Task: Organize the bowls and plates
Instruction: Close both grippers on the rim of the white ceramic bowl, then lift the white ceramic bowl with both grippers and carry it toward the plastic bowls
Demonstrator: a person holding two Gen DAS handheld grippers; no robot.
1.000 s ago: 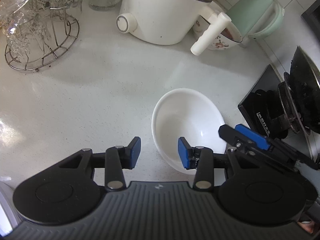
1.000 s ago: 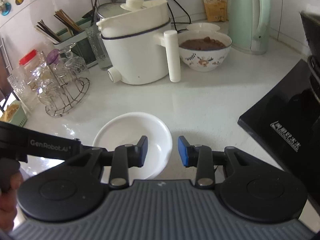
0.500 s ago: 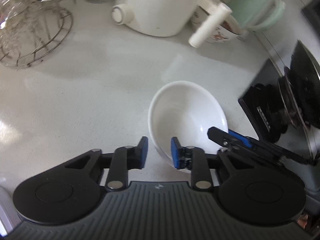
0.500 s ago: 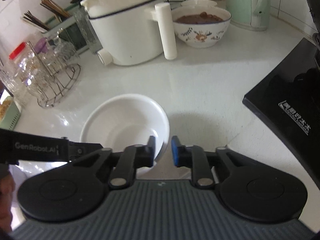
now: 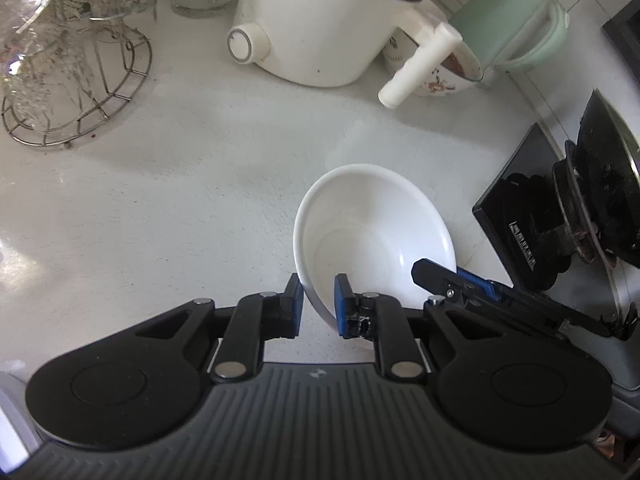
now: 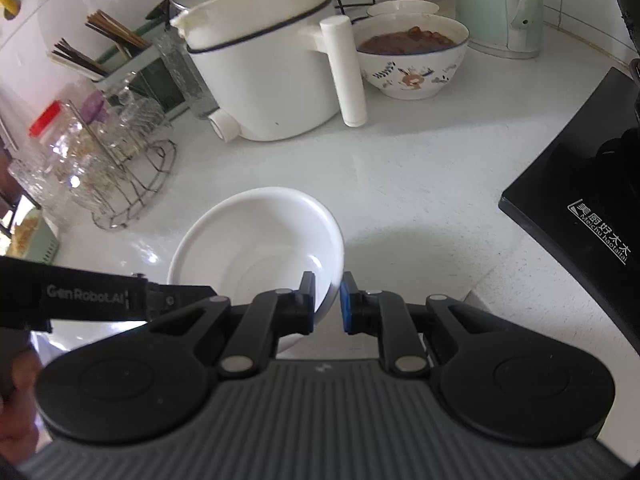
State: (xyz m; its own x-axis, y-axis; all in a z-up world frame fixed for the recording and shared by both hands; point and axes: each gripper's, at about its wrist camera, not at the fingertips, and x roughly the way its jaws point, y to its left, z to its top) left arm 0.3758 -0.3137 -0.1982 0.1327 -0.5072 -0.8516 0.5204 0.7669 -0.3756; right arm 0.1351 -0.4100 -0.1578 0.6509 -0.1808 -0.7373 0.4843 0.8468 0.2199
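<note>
A plain white bowl [image 5: 376, 232] [image 6: 256, 248] is on the white counter between my two grippers. My left gripper [image 5: 319, 304] straddles the bowl's near-left rim, one blue pad inside and one outside. Its jaws are closing and the pads press on the wall. My right gripper [image 6: 327, 300] is shut on the bowl's near-right rim in the same way. In the left wrist view the right gripper [image 5: 444, 276] shows at the bowl's right edge. One of the left gripper's fingers [image 6: 180, 300] reaches in from the left in the right wrist view. Whether the bowl is off the counter I cannot tell.
A white electric pot [image 6: 264, 64] with a long handle stands at the back. Beside it is a patterned bowl of brown food [image 6: 412, 60], then a pale green kettle [image 6: 504, 4]. A wire rack of glasses [image 5: 60, 60] is at the left. A black stove [image 6: 580, 192] lies at the right.
Both grippers went from open beside the bowl to shut on its rim, one on each side. The bowl looks slightly nearer in both views.
</note>
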